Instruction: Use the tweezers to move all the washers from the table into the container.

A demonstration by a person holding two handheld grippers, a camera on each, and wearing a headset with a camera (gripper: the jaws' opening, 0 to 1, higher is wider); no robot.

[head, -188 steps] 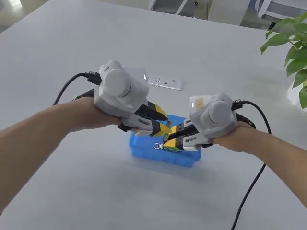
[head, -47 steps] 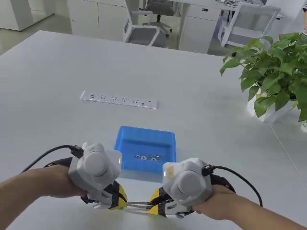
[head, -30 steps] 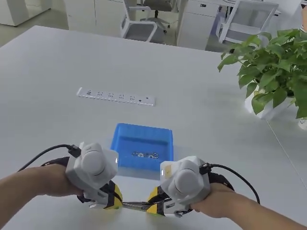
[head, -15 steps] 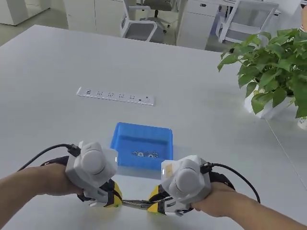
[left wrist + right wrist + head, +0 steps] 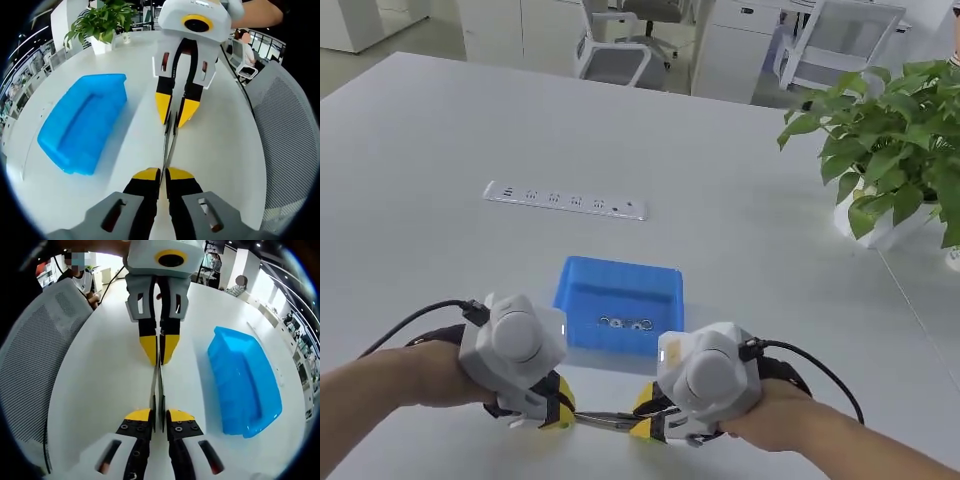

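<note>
in the head view the two grippers sit low, near the close edge of the table [image 5: 430,140], with their tips facing each other. the left gripper [image 5: 560,416] is pressed together on one end of the tweezers [image 5: 605,418]. the right gripper [image 5: 644,427] pinches the other end, so the tweezers run between the two. in the left gripper view its own jaws nearly touch, with the thin metal arms caught between them. the right gripper comes in from 12 o'clock, its yellow tips closed onto the same arms. the blue container [image 5: 619,270] stands on the table at 12 o'clock from the grippers, near but apart from them. the washers [image 5: 625,323] lie in a short row on its floor, close to its near wall. a white power strip [image 5: 564,200] lies at 11 o'clock beyond the container. a potted plant [image 5: 895,130] stands at 2 o'clock. a mesh chair back [image 5: 45,355] shows at 9 o'clock in the right gripper view.
</note>
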